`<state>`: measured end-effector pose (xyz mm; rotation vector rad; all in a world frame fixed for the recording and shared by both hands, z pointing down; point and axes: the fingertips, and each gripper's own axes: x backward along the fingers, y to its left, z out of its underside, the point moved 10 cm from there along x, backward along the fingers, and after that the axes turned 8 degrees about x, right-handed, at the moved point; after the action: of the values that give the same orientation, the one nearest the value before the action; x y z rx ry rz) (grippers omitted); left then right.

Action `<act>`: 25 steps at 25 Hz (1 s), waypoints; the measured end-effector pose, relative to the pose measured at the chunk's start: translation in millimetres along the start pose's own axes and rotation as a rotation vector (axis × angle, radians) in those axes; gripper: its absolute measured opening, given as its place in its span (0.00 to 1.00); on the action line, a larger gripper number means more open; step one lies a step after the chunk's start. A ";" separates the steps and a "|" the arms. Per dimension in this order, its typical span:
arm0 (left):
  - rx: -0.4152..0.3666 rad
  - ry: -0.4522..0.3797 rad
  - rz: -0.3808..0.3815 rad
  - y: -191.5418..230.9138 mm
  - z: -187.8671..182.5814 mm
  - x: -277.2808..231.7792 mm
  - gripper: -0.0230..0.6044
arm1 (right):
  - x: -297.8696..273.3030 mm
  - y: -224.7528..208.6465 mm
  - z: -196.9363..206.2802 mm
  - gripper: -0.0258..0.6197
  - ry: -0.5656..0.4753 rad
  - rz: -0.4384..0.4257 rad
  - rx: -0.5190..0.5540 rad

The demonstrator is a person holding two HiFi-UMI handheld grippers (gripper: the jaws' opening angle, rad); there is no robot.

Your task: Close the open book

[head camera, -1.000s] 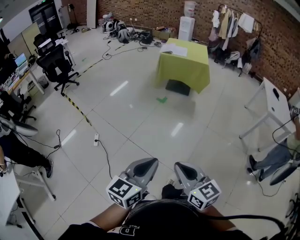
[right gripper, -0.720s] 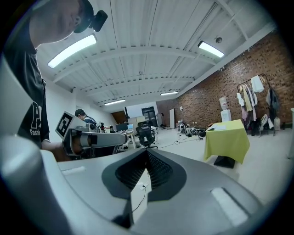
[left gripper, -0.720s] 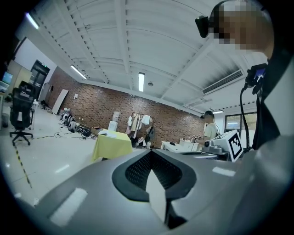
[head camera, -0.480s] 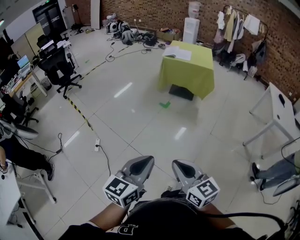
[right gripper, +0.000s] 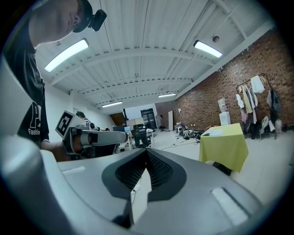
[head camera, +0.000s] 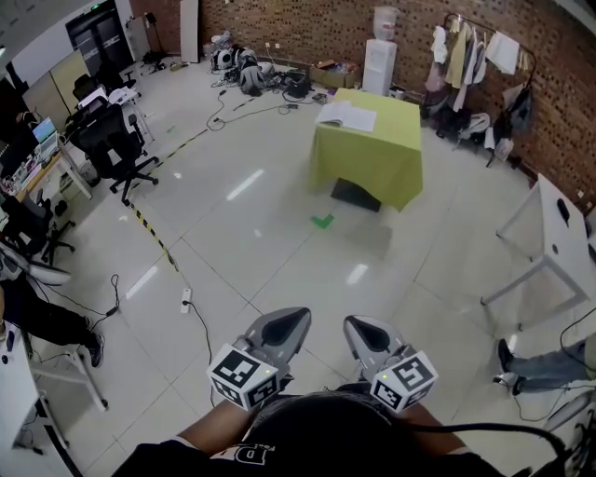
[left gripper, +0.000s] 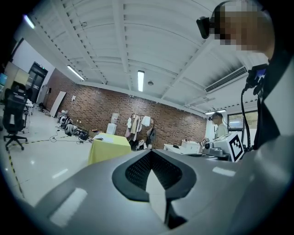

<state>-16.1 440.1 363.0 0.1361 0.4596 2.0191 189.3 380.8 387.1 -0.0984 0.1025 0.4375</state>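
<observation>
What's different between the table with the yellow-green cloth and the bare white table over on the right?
The yellow-green table is draped in cloth that hides its legs, while the white table is bare, with thin legs showing. The yellow-green table bears an open book; the white table carries only a small dark thing. Both stand on the pale tiled floor.

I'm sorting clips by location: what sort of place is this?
Probably an open-plan lab or workshop office: a brick wall, office chairs, a clothes rack, and a yellow-draped table bearing the open book.
</observation>
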 end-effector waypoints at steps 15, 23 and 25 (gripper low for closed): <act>-0.042 0.039 0.030 2.2 -4.5 -93.8 0.05 | 7.9 -83.2 14.4 0.05 -0.025 0.031 -0.051; -0.043 0.074 0.034 14.3 -6.1 -113.0 0.05 | 3.0 -101.3 16.2 0.05 -0.032 0.061 -0.067; -0.046 0.070 0.043 17.8 -9.5 -120.8 0.05 | 1.1 -106.2 17.2 0.05 -0.030 0.077 -0.075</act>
<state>23.9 324.8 373.0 0.0480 0.4578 2.0805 237.0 287.5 411.7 -0.1621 0.0600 0.5200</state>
